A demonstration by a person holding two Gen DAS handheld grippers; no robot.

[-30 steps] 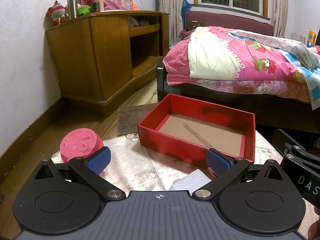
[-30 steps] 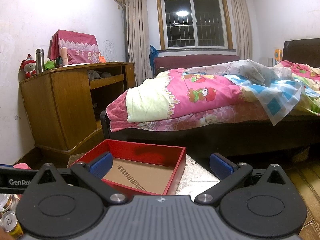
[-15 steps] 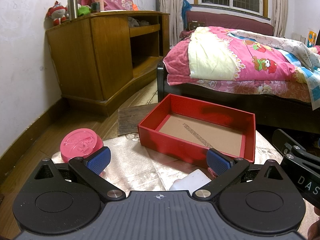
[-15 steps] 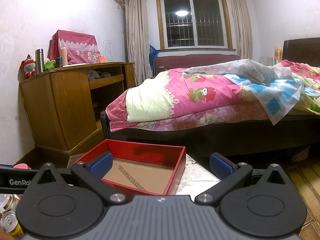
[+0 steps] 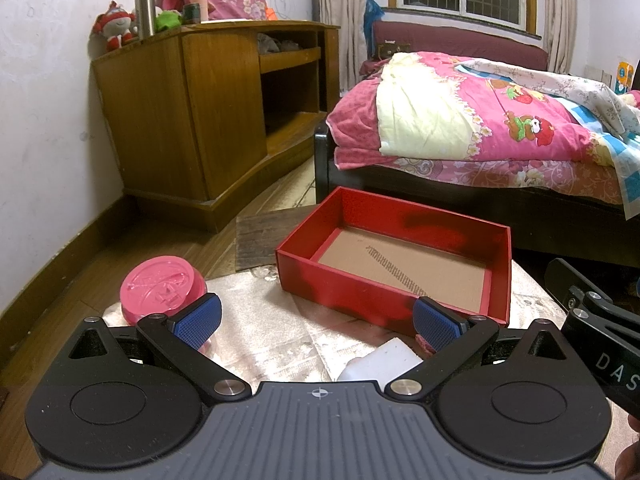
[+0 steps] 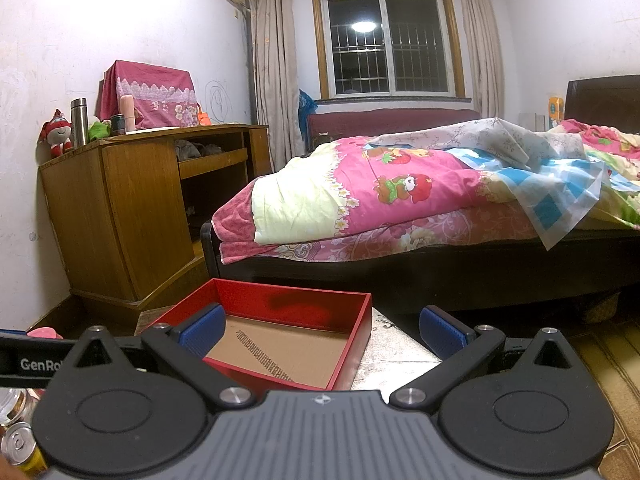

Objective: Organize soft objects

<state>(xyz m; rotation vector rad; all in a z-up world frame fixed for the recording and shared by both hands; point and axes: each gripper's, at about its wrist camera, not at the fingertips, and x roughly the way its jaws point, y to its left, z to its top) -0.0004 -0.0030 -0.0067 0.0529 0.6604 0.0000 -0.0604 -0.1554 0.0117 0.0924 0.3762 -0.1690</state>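
An empty red box (image 5: 394,258) with a brown cardboard floor sits on a low cloth-covered table (image 5: 260,332). It also shows in the right wrist view (image 6: 276,332). My left gripper (image 5: 316,324) is open and empty, hovering above the table just short of the box. A white soft block (image 5: 380,362) lies under it, and a small pink piece (image 5: 424,342) peeks out by its right finger. My right gripper (image 6: 320,334) is open and empty, held above the box's near right corner.
A pink round lid (image 5: 162,286) sits at the table's left. Cans (image 6: 18,446) show at the lower left of the right wrist view. A wooden cabinet (image 5: 208,112) stands at the left, a bed with pink quilts (image 5: 480,132) behind the table.
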